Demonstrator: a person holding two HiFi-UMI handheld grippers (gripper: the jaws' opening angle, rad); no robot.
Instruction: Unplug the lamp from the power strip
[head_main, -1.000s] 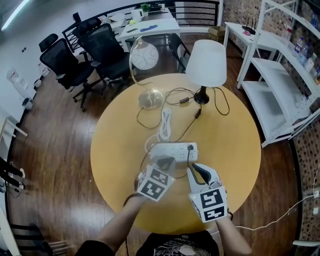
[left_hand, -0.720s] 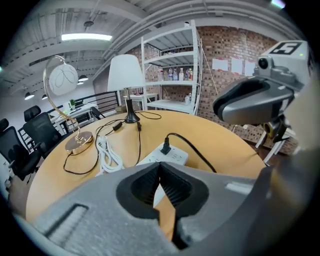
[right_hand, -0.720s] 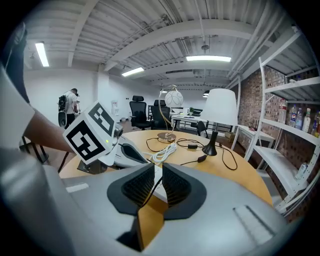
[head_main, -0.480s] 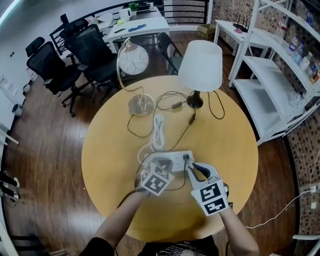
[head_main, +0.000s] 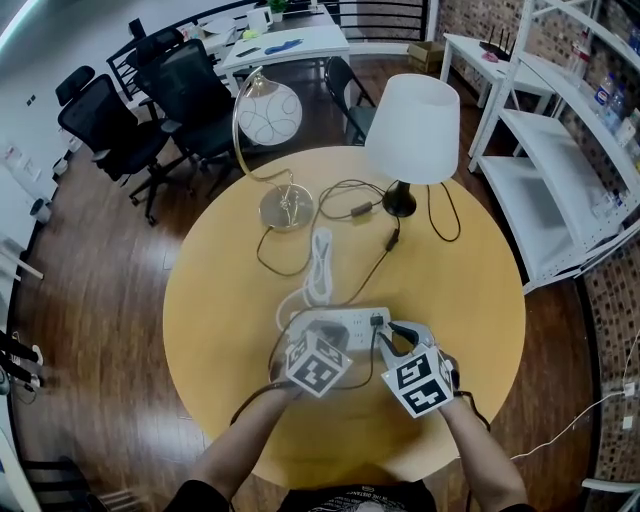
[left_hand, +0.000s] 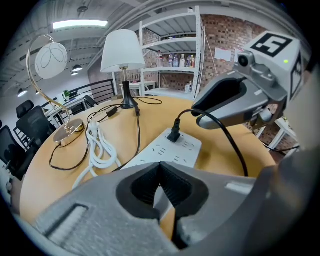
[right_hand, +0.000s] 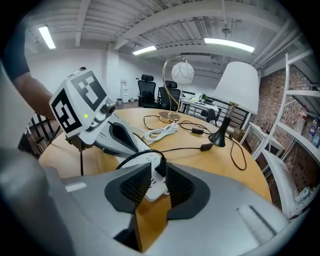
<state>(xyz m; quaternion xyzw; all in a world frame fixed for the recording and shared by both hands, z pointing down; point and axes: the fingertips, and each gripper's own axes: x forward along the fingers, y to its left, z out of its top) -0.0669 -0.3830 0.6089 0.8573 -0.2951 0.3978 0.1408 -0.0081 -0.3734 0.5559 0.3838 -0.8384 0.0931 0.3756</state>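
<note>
Roughly front-centre on the round wooden surface (head_main: 460, 300), white-shaded lamp (head_main: 412, 117) upright at the far edge, lies the white power strip (head_main: 350, 322) — left gripper (left_hand: 160, 165) over its end, jaws pressed together, empty; right gripper (right_hand: 154, 175) spread, just been opening, black plug (left_hand: 174, 134) seated in the strip between its tips.
</note>
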